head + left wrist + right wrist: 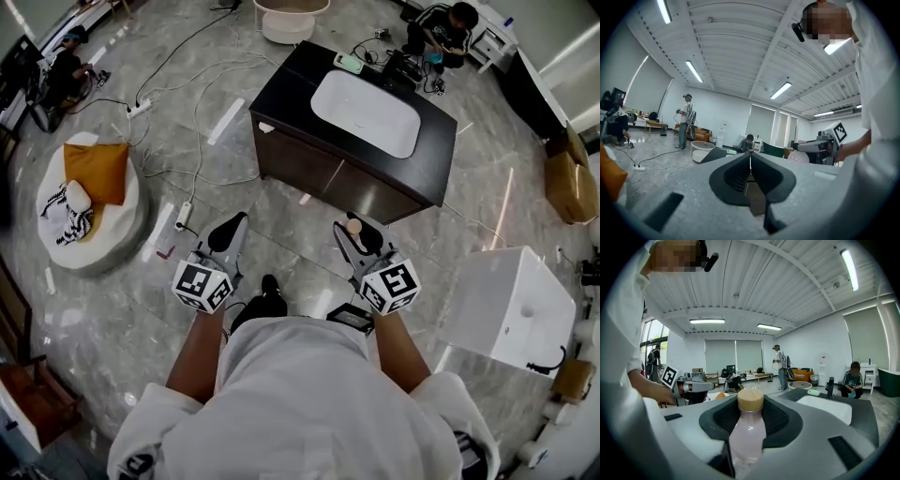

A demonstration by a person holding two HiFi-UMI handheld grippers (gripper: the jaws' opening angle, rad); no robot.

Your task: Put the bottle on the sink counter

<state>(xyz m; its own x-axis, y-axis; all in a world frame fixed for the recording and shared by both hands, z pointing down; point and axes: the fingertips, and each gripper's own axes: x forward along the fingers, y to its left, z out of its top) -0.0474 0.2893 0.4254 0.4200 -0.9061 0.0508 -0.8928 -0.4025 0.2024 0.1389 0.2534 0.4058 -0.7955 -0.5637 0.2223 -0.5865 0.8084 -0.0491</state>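
Note:
A pale pink bottle with a round wooden cap stands upright between the jaws of my right gripper, which is shut on it. In the head view the right gripper and the left gripper are held side by side over the grey floor, short of the sink counter. That counter is a dark cabinet with a white basin. My left gripper has its jaws pressed together with nothing between them. From the left gripper view the pink bottle shows at the right.
A round white pouf with an orange pillow lies at the left. A white box-shaped unit stands at the right. Cables and a power strip run over the floor before the counter. A person sits beyond it.

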